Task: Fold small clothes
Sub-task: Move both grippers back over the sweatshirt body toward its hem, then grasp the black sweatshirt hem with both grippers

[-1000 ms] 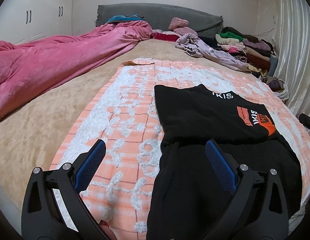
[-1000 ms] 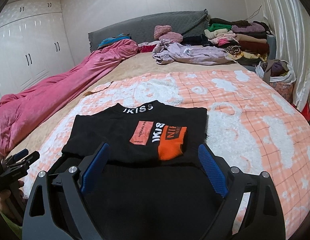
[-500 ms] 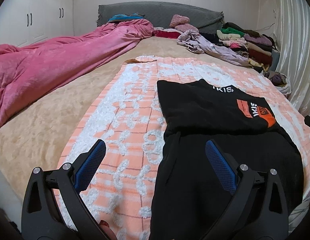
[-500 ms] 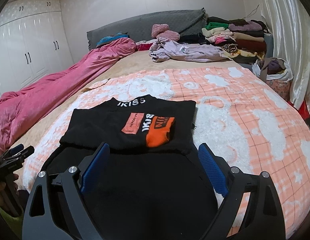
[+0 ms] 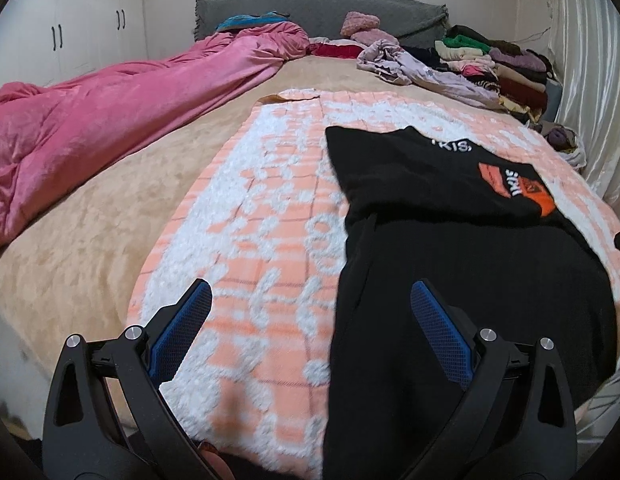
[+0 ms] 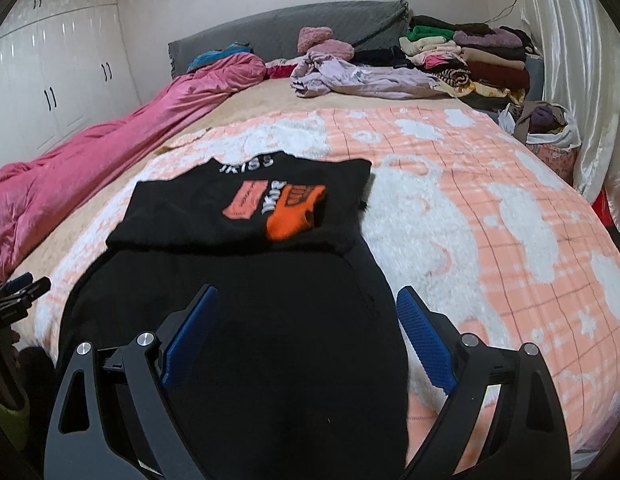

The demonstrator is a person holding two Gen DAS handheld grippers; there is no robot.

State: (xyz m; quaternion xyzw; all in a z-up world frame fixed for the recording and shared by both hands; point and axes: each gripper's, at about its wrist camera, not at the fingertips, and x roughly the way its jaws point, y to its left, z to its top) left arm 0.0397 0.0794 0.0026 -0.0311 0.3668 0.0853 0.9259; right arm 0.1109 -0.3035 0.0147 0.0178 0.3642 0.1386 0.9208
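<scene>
A black garment with an orange and white print lies on the orange-and-white blanket; its upper part is folded over the lower part. In the right wrist view the garment fills the near centre, print facing up. My left gripper is open and empty, held above the garment's near left edge. My right gripper is open and empty, held above the garment's near end. The left gripper also shows at the left edge of the right wrist view.
A pink quilt lies along the left of the bed. A lilac garment and a stack of folded clothes sit at the far right by the grey headboard. A bag of clothes stands by the curtain.
Both grippers have pulled back toward the near edge of the bed, so the garment sits farther away in both views. Both stay open and empty.
</scene>
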